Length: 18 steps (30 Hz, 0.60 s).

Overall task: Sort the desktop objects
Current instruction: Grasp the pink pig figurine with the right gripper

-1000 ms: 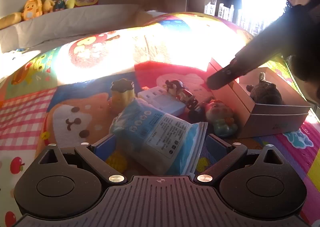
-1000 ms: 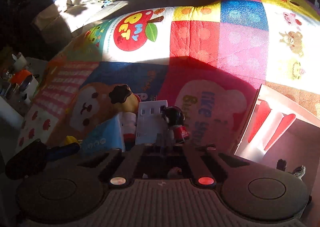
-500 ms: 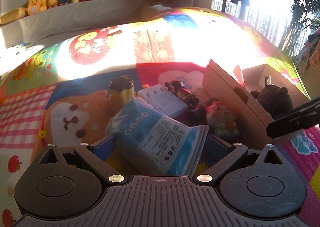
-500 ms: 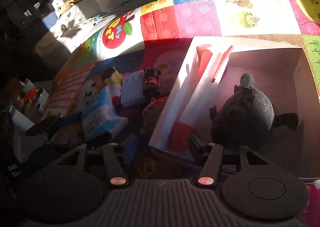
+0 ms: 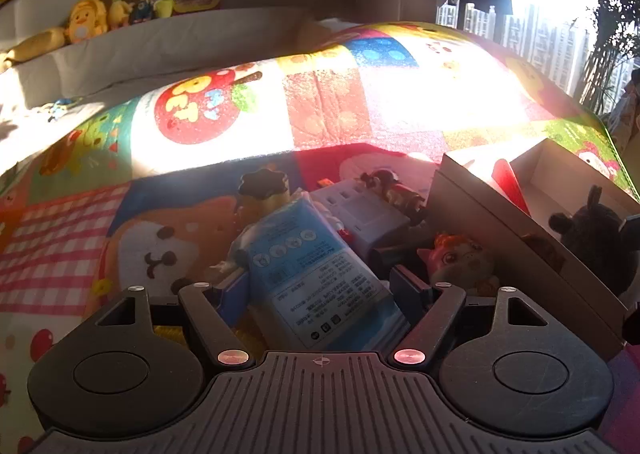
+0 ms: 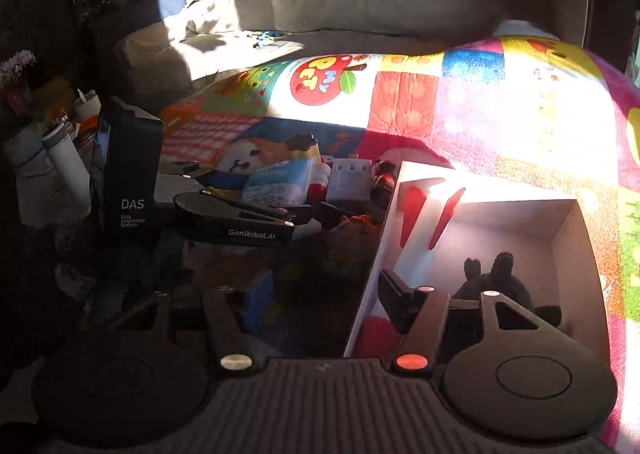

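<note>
Blue packet (image 5: 316, 286) sits clamped between the left claw's (image 5: 320, 294) just-closing jaws.

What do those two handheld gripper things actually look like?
Both are matte black plastic. The left gripper has blue finger pads, round side discs and a ribbed base. The right gripper matches. Seen from the right wrist, the left one bears white "GenRobot.AI" and "DAS" lettering.

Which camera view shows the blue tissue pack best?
The left wrist view: the blue tissue pack fills the centre, lying between the left hand-held gripper's fingers, with its printed label visible. The right wrist view shows it only small, far and partly shaded.
</note>
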Tool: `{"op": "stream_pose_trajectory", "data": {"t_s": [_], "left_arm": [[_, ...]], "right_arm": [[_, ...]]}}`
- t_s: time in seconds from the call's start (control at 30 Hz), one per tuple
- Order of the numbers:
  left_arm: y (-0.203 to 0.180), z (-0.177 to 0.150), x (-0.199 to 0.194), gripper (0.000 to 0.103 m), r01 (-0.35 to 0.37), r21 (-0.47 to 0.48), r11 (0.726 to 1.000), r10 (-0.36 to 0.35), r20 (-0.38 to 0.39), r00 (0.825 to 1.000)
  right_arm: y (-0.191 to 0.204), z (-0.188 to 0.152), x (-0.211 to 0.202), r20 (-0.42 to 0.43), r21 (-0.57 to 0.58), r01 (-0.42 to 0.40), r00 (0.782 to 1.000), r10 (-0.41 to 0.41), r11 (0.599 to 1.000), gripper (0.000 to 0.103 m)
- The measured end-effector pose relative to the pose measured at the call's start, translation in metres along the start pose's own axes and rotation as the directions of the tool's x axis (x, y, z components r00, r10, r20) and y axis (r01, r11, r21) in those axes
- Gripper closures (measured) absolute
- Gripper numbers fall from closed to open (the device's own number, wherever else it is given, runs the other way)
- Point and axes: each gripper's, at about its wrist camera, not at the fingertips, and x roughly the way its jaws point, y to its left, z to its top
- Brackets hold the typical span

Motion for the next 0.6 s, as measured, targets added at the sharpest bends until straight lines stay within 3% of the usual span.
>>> {"op": "stream_pose_trajectory", "data": {"t_s": [0.13,0.2,0.3,0.37,0.53,0.6], "left_arm": [[0.013,-0.019,-0.031,0.031,0.026,-0.002,1.000,-0.026,0.003,1.000],[0.022,-0.032,-0.051,0.036,0.057,-0.035,0.998,-0.057,0.003,0.998],[0.030,-0.051,-0.077,0.037,0.111,-0.081,0.990,-0.112,-0.002,0.994],[0.030,-0.060,-0.087,0.036,0.139,-0.085,0.987,-0.140,0.000,0.990],[0.035,-0.065,-0.093,0.016,0.153,-0.091,0.984,-0.151,0.026,0.988],[0.039,-0.064,-0.093,0.014,0.148,-0.105,0.983,-0.145,0.038,0.989]], "right_arm": [[0.031,-0.003,0.008,0.044,-0.155,0.067,0.997,-0.061,0.986,0.044],[0.051,-0.007,0.022,0.068,-0.267,0.147,0.989,-0.133,0.952,0.046],[0.070,-0.010,0.053,0.082,-0.384,0.268,0.963,-0.257,0.884,0.049],[0.074,-0.007,0.073,0.061,-0.425,0.296,0.952,-0.299,0.856,0.049],[0.071,0.014,0.120,-0.036,-0.479,0.342,0.913,-0.407,0.808,0.051],[0.067,0.022,0.137,-0.101,-0.486,0.317,0.905,-0.413,0.814,0.051]]}}
